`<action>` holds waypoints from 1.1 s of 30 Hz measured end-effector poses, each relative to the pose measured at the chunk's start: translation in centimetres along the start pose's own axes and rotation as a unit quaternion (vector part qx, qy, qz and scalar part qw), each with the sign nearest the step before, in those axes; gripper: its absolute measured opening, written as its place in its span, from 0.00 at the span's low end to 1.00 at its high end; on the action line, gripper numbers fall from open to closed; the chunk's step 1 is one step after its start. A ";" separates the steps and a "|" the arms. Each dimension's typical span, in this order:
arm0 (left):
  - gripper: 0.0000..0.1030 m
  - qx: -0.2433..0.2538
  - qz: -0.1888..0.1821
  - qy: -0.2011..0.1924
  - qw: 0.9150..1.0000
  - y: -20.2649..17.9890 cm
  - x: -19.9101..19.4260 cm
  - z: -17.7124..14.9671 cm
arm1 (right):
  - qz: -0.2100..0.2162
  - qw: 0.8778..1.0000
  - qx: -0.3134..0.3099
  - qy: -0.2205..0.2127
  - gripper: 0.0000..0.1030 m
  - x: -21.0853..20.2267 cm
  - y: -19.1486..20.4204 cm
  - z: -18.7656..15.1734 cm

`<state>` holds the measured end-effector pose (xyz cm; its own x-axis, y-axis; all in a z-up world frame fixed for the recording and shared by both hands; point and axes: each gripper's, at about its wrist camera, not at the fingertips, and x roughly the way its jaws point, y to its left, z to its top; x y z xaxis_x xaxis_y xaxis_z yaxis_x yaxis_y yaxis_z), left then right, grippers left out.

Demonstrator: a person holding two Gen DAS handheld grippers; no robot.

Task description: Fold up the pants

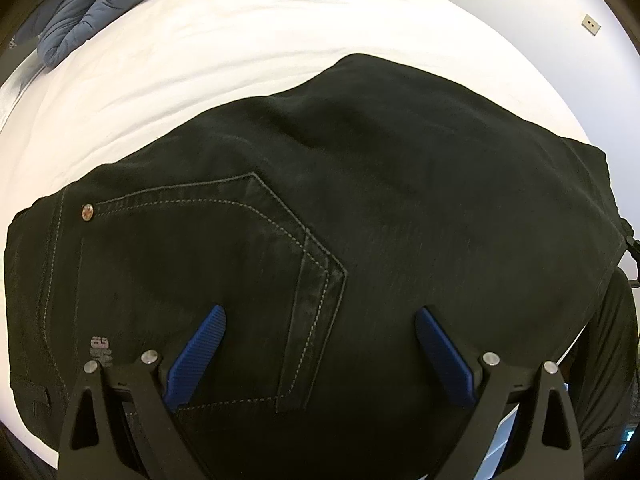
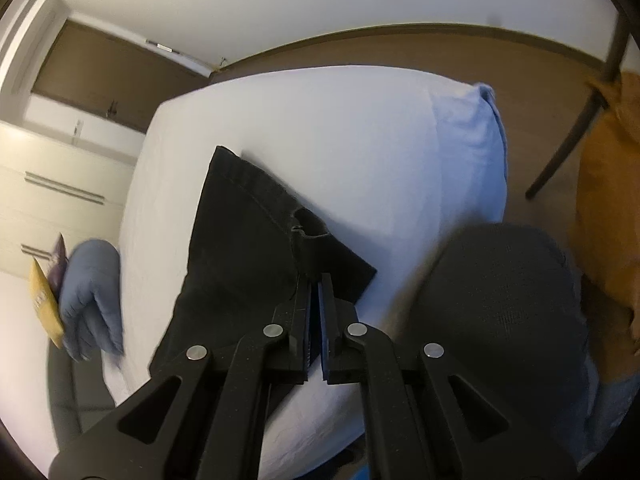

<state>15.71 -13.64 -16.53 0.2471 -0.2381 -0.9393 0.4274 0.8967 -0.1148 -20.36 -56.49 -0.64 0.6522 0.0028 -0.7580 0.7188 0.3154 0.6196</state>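
left wrist view: the left gripper (image 1: 320,340) hangs steeply over the black pants (image 1: 360,208), its two blue pads (image 1: 200,356) spread wide apart with nothing pinched between them; whether their tips touch the cloth cannot be told. the pants lie flat on the white bed (image 1: 240,40), filling the frame from about 9 o'clock to 3 o'clock. a back pocket (image 1: 208,272) with pale stitching sits between 8 and 6 o'clock, a metal rivet (image 1: 87,212) at its corner near 9 o'clock. a blue quilted jacket (image 1: 96,4) lies at the bed's edge near 11 o'clock. two small wall plates (image 1: 590,24) show near 1 o'clock.

right wrist view: the right gripper (image 2: 316,280) is clamped tight on the edge of a strip of the same black pants (image 2: 248,240), which runs from the jaws up toward 11 o'clock over the white bed (image 2: 360,140). the strip's far end, with a stitched hem, lies near the frame's centre. a light blue pillow (image 2: 480,136) rests on the bed near 2 o'clock. the blue jacket (image 2: 92,300) shows near 8 o'clock. a dark grey rounded shape, blurred, fills 4 o'clock; what it is cannot be told. white drawers (image 2: 52,200) stand at 9 o'clock.
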 end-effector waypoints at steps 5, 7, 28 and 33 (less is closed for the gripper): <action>0.95 -0.005 -0.006 -0.002 1.000 -0.5 -1.3 -1.3 | -0.026 0.999 0.016 -0.015 0.05 0.1 -1.4 0.4; 0.95 -0.012 -0.010 -0.008 1.000 -0.1 -1.5 -1.7 | -0.049 0.998 0.027 -0.029 0.05 -0.2 -1.9 0.8; 0.94 -0.014 -0.028 -0.035 0.999 -1.7 -2.3 -6.1 | 0.008 0.964 -0.194 0.181 0.00 12.1 10.1 -6.0; 0.94 0.014 -0.012 -0.026 0.999 -2.6 -2.3 -7.7 | -0.067 0.957 -0.232 0.160 0.00 10.9 9.2 -5.1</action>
<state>7.35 -12.55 -16.61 0.2815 -0.2798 -0.9179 0.4586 0.8795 -0.1275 -7.85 -48.77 -4.27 0.4013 0.1991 -0.8940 0.5588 0.7202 0.4112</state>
